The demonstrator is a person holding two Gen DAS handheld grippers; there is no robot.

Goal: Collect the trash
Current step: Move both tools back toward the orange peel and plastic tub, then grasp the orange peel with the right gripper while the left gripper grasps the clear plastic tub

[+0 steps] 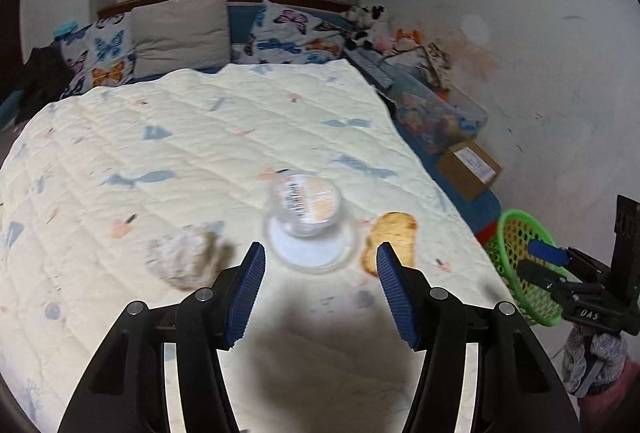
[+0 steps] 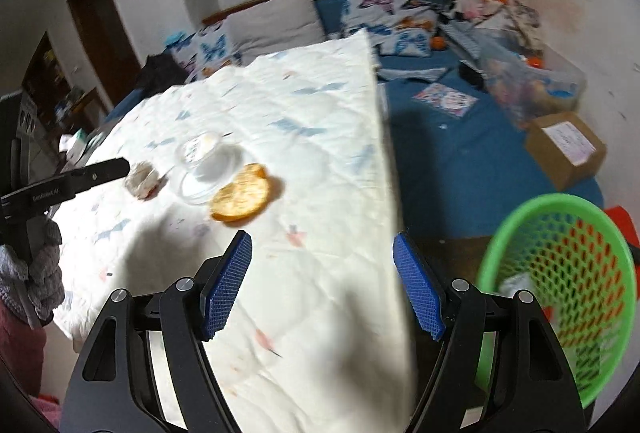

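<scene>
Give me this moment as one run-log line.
left gripper: open, facing clear plastic cup | right gripper: open, empty | orange peel, crumpled tissue: on quilt | green mesh basket: right

Ahead of the left gripper's (image 1: 320, 287) spread fingers, bare quilt (image 1: 200, 137) lay open up to the clear plastic cup (image 1: 306, 209), which stood straight in line with the gap. A crumpled wad (image 1: 180, 259) sat just beyond the left finger, and the orange peel (image 1: 390, 243) just beyond the right finger, leaving a narrow lane between. Ahead of the right gripper's (image 2: 322, 283) parted fingers, quilt ran unobstructed to the peel. Right of its right finger stood the green basket (image 2: 560, 273), past the quilt's edge.
</scene>
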